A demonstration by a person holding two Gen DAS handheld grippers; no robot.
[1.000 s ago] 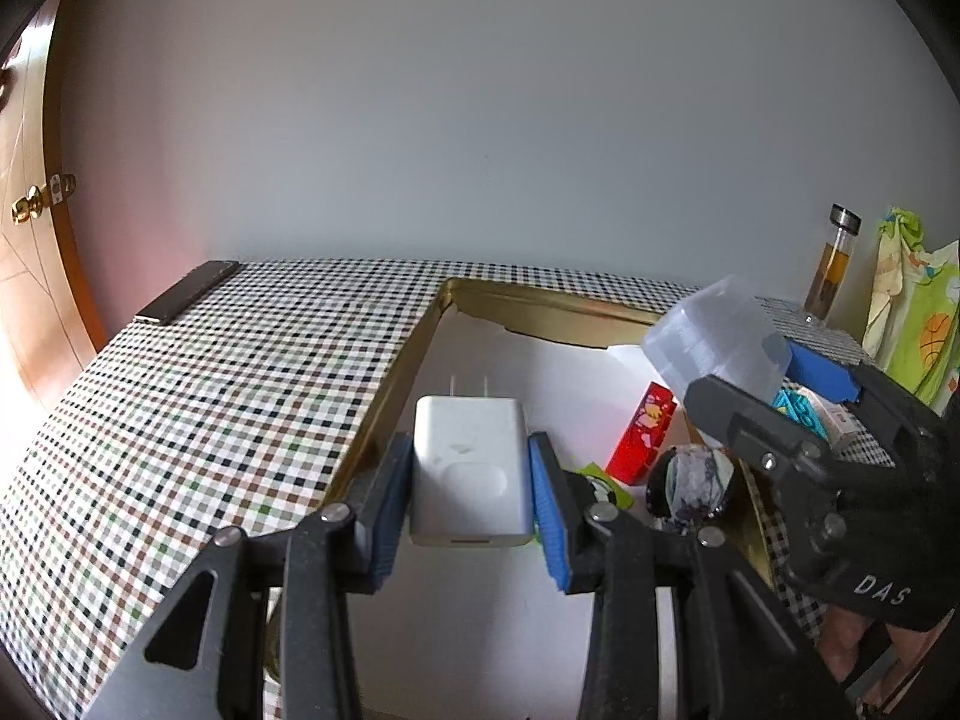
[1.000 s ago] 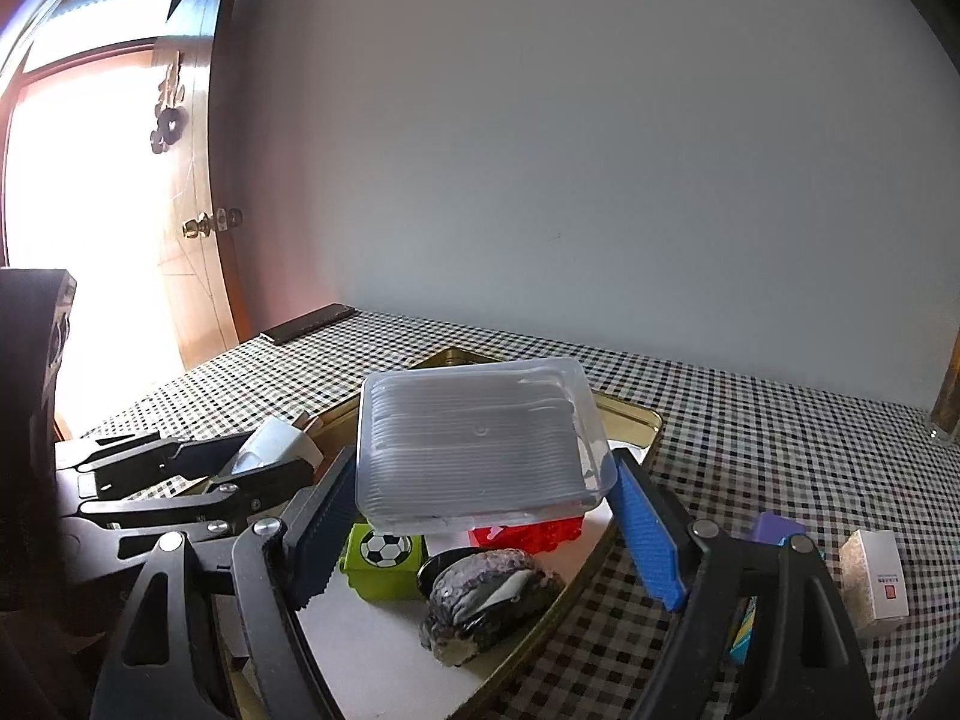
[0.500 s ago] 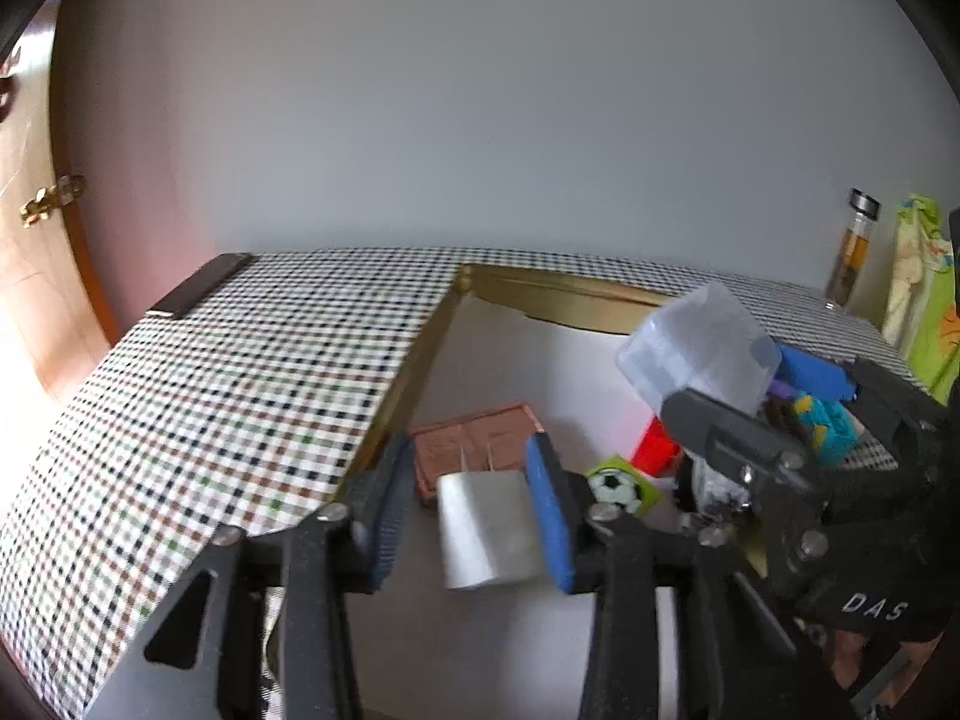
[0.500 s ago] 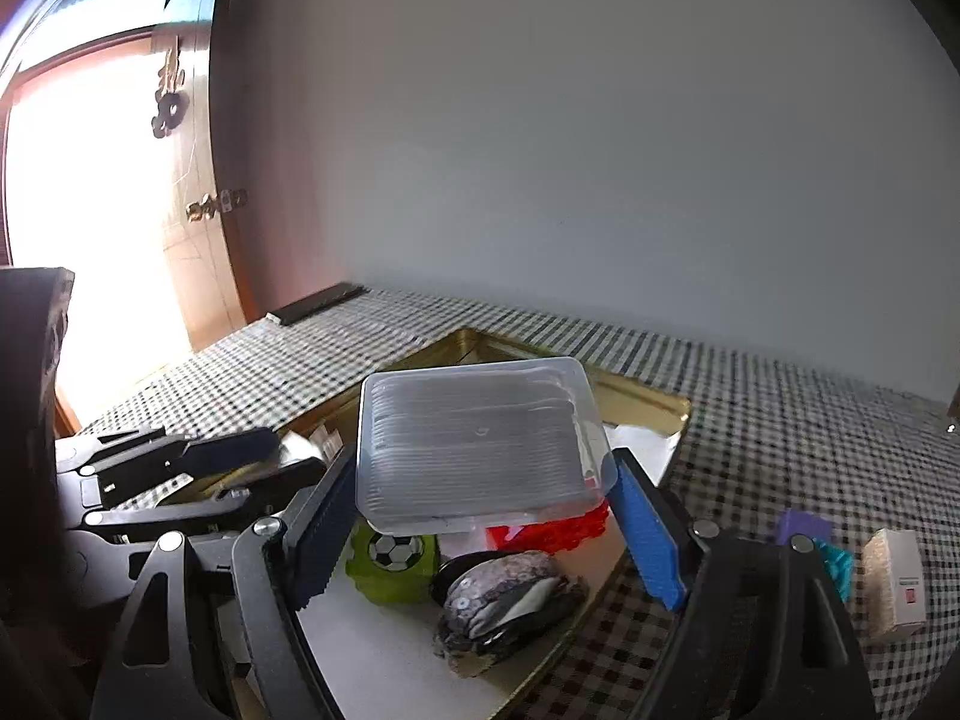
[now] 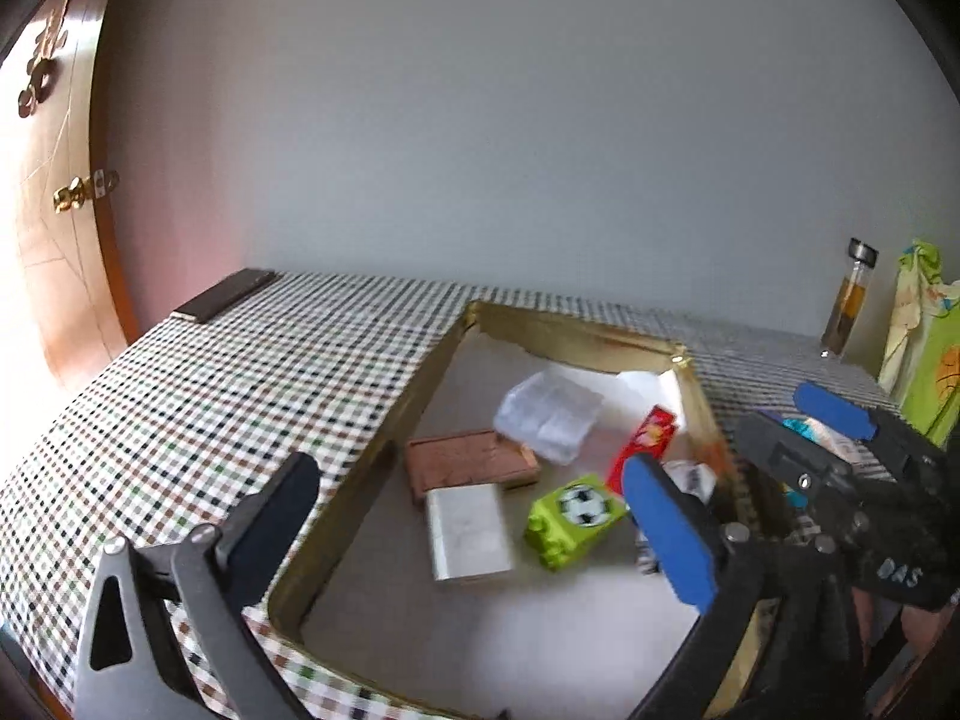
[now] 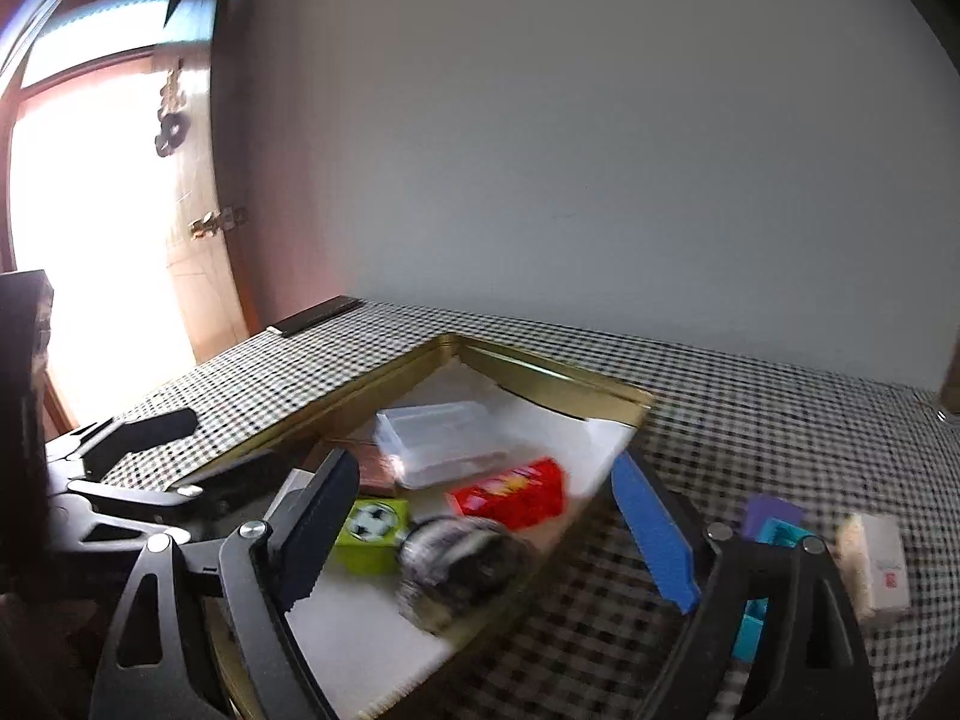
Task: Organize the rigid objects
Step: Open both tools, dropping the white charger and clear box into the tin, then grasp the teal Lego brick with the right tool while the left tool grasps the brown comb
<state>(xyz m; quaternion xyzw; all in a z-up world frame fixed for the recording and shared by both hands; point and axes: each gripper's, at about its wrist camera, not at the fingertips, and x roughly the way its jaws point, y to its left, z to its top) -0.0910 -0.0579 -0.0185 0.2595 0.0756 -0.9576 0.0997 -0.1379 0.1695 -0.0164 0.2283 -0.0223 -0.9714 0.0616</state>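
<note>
A gold tray [image 5: 393, 429] with a white liner holds a white charger [image 5: 468, 531], a brown block [image 5: 462, 459], a clear plastic box [image 5: 549, 417], a red pack [image 5: 648, 435] and a green football block [image 5: 573, 519]. My left gripper [image 5: 468, 471] hovers over the tray's near left; its jaws are opening, with nothing between them. My right gripper [image 6: 483, 468] is above the tray's right side, jaws also opening and empty. Below it lie the clear box [image 6: 444, 438], the red pack [image 6: 510, 492] and a dark patterned object [image 6: 462, 558].
On the checked cloth to the right of the tray are purple and teal pieces [image 6: 771, 519] and a small white box [image 6: 876, 564]. A dark flat bar [image 5: 225, 297] lies at the far left corner. A bottle [image 5: 849, 300] and a green bag [image 5: 924, 354] stand at the back right.
The left gripper let the white charger drop into the tray and spread wide. The right gripper released the clear box, which now lies at the back of the tray.
</note>
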